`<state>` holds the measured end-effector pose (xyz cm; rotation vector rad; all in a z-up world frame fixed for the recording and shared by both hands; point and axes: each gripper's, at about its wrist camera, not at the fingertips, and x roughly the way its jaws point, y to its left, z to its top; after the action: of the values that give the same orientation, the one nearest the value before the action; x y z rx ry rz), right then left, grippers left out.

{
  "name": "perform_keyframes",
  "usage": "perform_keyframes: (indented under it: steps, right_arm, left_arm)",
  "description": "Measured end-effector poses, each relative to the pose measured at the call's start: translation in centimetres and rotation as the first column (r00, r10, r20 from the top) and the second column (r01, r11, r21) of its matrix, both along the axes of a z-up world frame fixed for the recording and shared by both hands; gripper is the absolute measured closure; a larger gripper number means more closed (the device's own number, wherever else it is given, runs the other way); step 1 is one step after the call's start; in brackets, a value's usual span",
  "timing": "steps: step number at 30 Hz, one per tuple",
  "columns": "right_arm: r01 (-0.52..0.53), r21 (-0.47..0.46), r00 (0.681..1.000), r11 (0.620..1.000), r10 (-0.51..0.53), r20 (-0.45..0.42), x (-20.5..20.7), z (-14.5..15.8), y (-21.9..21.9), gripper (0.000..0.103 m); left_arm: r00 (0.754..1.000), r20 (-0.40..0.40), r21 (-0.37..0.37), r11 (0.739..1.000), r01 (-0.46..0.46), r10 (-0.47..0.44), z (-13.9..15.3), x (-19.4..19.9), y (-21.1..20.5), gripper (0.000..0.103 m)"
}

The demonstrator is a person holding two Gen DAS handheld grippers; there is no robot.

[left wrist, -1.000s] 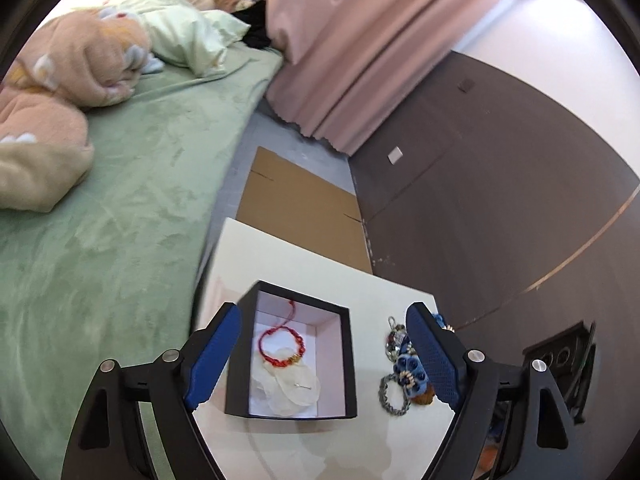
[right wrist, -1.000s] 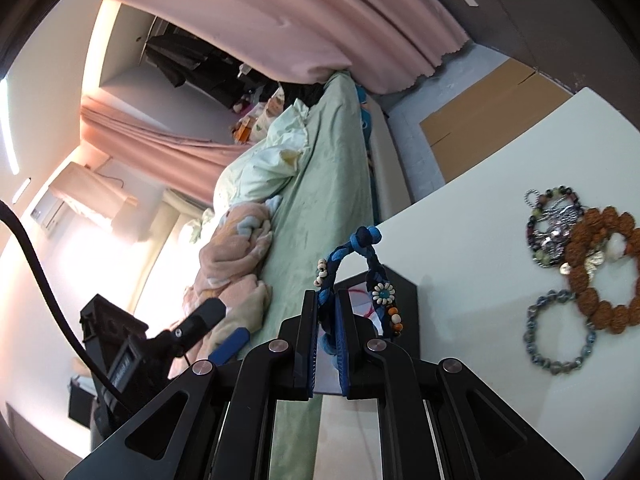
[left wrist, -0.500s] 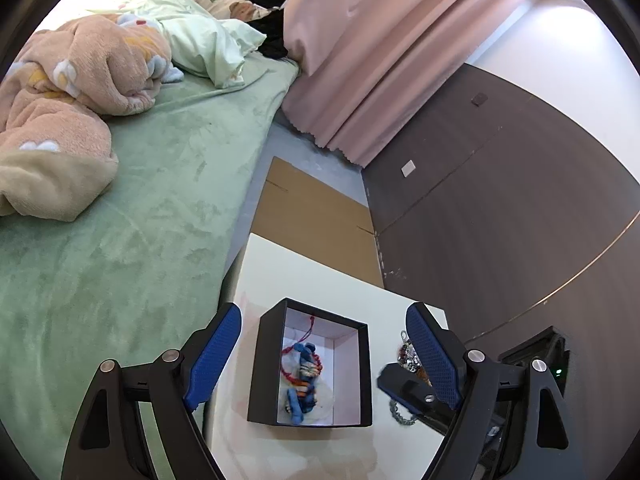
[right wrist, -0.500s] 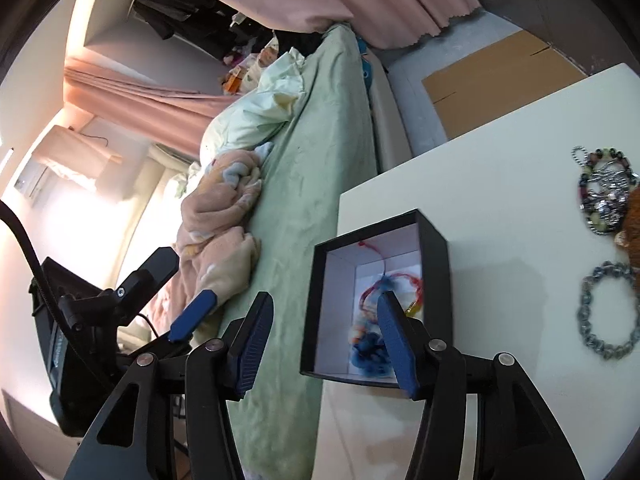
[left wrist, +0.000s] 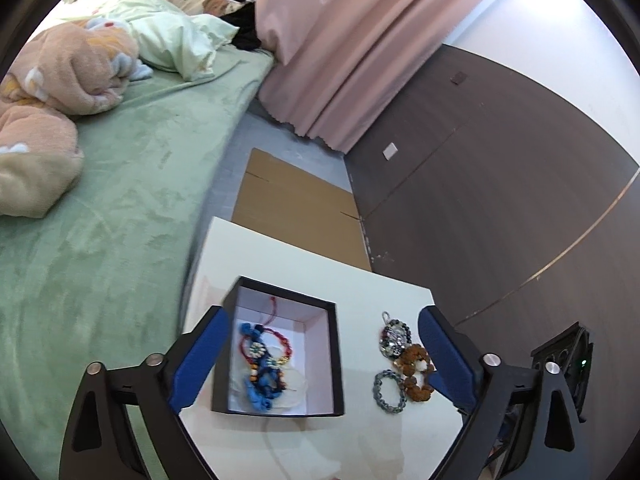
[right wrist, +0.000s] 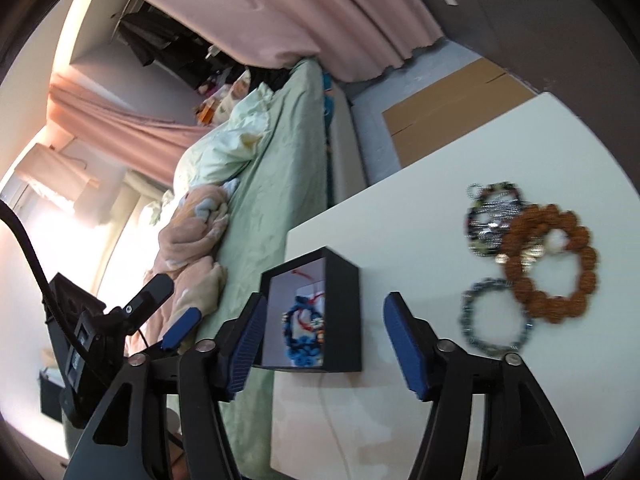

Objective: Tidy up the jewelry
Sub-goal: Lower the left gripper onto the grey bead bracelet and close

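Both jaws opening, empty; black box sits between right gripper jaws, bench edge close; nudge risks tipping it

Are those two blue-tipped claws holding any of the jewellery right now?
No, nothing is held. The left gripper and right gripper are empty, fingers opening; the blue braided bracelet lies in the black box.
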<state>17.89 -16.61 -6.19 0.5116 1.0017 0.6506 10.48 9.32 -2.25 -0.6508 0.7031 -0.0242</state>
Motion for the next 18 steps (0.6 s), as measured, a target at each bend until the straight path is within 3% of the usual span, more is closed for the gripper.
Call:
perform_keyframes:
  steps: [1,2,18]
  right_arm:
    - [0.018,-0.003,1.0,1.0,-0.018,0.001,-0.1,0.1,-0.7,0.022]
    - [0.032,-0.005,0.999,0.999,-0.032,0.003,-0.1,0.3,-1.2,0.02]
    - [0.181,-0.074,0.98,0.981,-0.186,-0.069,0.2,-0.4,-10.2,0.02]
  left_arm:
    - [1.0,-0.001,0.002,1.0,0.014,-0.014,-0.1,0.2,-0.5,0.005]
    - [1.0,-0.006,0.003,1.0,0.029,-0.029,-0.3,0.5,-1.0,0.005]
    - [0.989,-0.039,0.102,0.984,0.149,-0.146,-1.4,2.9,-8.4,0.005]
